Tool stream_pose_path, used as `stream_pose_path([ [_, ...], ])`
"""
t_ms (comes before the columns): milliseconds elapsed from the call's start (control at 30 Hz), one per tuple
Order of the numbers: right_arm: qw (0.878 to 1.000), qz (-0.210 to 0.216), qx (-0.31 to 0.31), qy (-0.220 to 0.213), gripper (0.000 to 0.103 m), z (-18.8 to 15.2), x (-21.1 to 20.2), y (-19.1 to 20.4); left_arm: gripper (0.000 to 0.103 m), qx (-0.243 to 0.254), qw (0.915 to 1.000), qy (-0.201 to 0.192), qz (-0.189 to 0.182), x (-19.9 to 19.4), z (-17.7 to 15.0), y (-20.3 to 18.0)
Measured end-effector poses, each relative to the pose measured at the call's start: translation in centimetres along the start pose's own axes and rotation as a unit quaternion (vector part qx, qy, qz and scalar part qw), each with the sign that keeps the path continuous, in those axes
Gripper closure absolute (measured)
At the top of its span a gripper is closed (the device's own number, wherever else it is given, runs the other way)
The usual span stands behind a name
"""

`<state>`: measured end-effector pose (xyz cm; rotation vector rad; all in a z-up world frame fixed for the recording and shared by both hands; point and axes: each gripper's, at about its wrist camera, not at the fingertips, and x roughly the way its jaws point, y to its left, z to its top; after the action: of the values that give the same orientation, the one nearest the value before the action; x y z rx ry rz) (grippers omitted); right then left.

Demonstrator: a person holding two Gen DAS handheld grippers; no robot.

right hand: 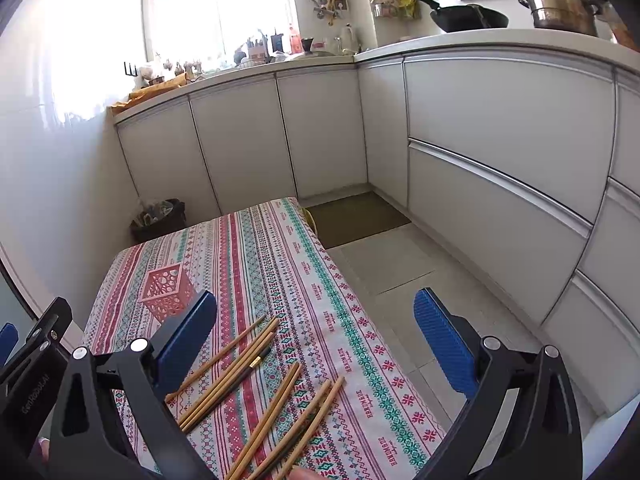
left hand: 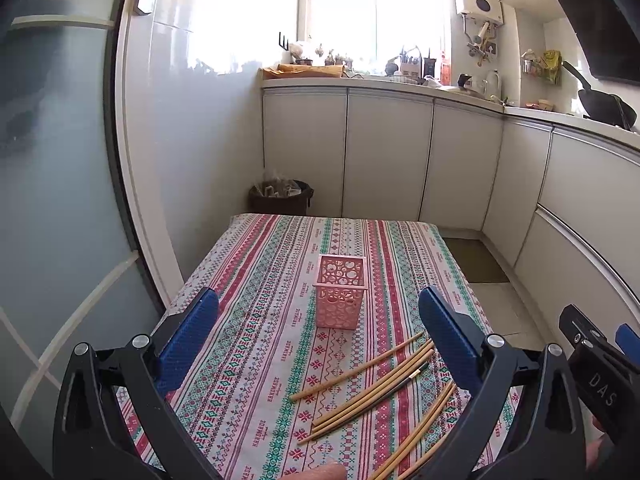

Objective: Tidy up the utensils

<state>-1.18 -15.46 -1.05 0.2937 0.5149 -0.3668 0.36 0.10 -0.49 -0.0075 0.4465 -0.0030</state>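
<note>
Chopsticks (left hand: pixel 372 384) on patterned tablecloth (left hand: pixel 260 280); white cabinets (left hand: pixel 384 156) behind.

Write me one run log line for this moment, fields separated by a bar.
stage: before first pick | left gripper: open, empty | right gripper: open, empty | chopsticks: loose on tablecloth | pink basket: upright, empty

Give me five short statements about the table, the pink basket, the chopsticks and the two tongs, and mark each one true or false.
1. The pink basket stands upright on the patterned tablecloth. True.
2. The chopsticks are already in the basket. False: they lie loose on the cloth, nearer the camera.
3. The left tongs are open and hold nothing. True.
4. The right tongs are shut on a chopstick. False: open and empty.
5. A dark bin sits on the floor beyond the table. True.
</note>
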Motion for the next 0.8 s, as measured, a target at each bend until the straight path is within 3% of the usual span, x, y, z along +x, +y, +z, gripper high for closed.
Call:
stream_pose_path([
  [800, 1.000, -0.008, -0.003, -0.008, 0.007, 0.1, -1.4, -0.3, 0.007, -0.001, 0.9999, -0.010, -0.011, -1.5, 0.2, -0.1],
])
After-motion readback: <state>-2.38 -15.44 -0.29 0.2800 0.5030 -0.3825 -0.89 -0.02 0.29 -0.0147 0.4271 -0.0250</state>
